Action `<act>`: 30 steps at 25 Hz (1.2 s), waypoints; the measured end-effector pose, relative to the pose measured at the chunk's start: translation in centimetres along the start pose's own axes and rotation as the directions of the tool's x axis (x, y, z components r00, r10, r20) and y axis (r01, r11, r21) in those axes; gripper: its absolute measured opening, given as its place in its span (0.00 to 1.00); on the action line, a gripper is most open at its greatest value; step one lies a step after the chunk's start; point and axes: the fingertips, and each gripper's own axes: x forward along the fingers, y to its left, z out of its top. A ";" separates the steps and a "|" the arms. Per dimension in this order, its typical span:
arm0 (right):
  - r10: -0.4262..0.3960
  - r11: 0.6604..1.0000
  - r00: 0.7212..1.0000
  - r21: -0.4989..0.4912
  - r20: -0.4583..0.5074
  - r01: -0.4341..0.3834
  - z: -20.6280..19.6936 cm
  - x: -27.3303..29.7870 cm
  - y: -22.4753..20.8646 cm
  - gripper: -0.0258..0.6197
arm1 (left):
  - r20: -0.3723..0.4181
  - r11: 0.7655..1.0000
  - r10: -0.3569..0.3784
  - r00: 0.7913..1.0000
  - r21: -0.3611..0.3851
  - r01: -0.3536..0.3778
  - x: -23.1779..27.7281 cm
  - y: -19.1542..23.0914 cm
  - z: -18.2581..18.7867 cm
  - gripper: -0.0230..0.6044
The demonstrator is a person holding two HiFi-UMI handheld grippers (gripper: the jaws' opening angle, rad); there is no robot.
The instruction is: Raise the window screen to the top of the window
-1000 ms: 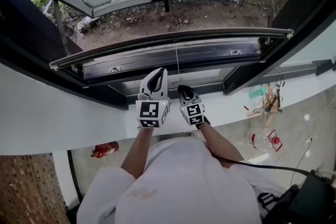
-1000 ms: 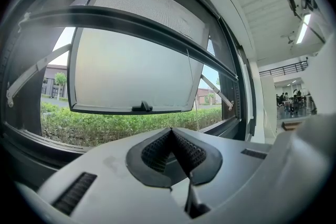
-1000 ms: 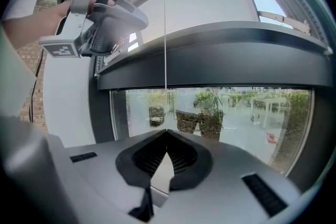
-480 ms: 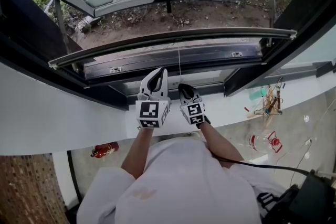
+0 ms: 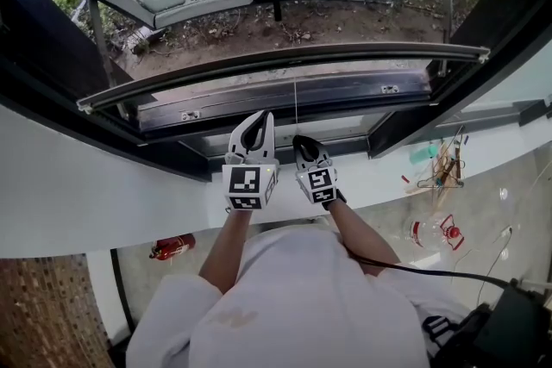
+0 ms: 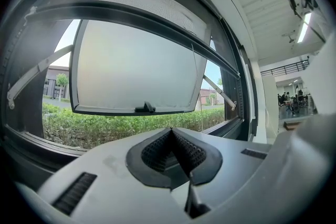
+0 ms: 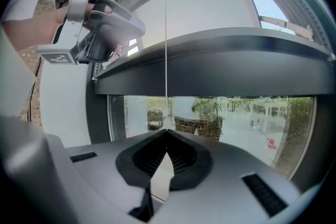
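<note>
With left gripper (image 6: 171,131) closed empty, the thin pull cord (image 7: 166,50) may slip from the right gripper's (image 7: 167,132) pinch, stalling the screen rail (image 7: 220,68).

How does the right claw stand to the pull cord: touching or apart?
Touching. The right gripper view shows the taut pull cord running straight down into the shut tips of the right claw.
</note>
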 end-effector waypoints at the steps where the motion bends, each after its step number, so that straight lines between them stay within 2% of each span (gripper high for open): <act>1: -0.002 1.000 1.000 0.002 0.001 0.002 0.1 0.0 0.0 0.04 | 0.000 1.000 0.000 1.000 0.000 0.000 0.0 0.0 0.0 0.04; 8: -0.005 1.000 1.000 0.013 0.019 0.005 0.8 -0.1 -0.1 0.04 | -0.001 1.000 0.003 1.000 0.000 -0.003 -0.1 0.1 0.0 0.04; 18: -0.002 1.000 0.994 -0.008 0.109 0.003 4.4 -0.4 0.2 0.04 | -0.006 1.000 0.004 1.000 -0.007 -0.004 0.0 0.0 -0.4 0.04; 30: 0.000 1.000 0.988 -0.015 0.152 0.002 5.8 -2.2 0.4 0.04 | -0.008 1.000 -0.003 1.000 -0.007 0.003 -0.2 -0.3 -0.4 0.04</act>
